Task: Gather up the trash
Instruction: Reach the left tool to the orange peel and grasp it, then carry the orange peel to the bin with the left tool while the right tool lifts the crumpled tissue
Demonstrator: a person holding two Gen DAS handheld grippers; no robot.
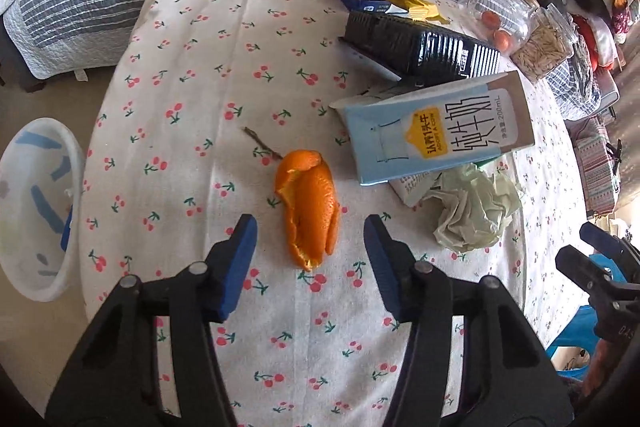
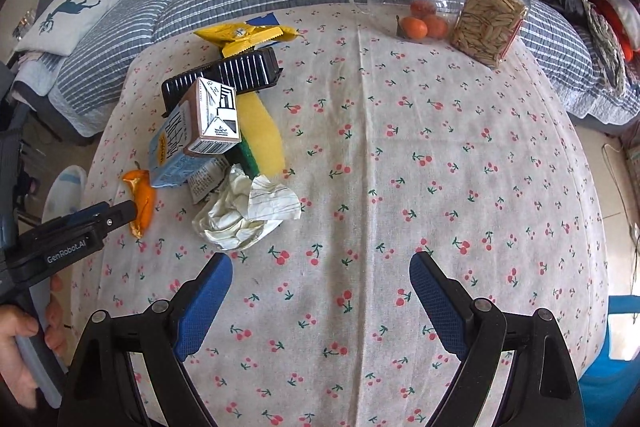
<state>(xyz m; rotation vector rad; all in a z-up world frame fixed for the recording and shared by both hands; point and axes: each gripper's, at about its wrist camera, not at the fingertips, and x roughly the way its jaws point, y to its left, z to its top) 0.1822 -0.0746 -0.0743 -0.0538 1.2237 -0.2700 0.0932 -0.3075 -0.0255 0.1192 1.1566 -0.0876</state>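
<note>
- Orange peel (image 1: 310, 211), curled and dimpled, is lying on the cherry-print cloth of the counter (image 1: 224, 75); I'm holding the left gripper (image 1: 310, 247) with its jaws apart on either side of it, not touching.
- Crumpled paper (image 2: 244, 215) and a glossy milk carton (image 1: 436, 131) are lying just beside the peel.
- I'm keeping the right gripper (image 2: 320, 291) wide over bare cloth.
- A white bin (image 1: 36, 207) is sitting past the counter's left edge.

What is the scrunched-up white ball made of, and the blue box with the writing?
The white ball looks like thin paper, probably a tissue or napkin: matte, with soft creases and torn edges. The blue box, a milk carton, looks like coated cardboard: crisp folded edges, a printed face and a slight sheen.
</note>
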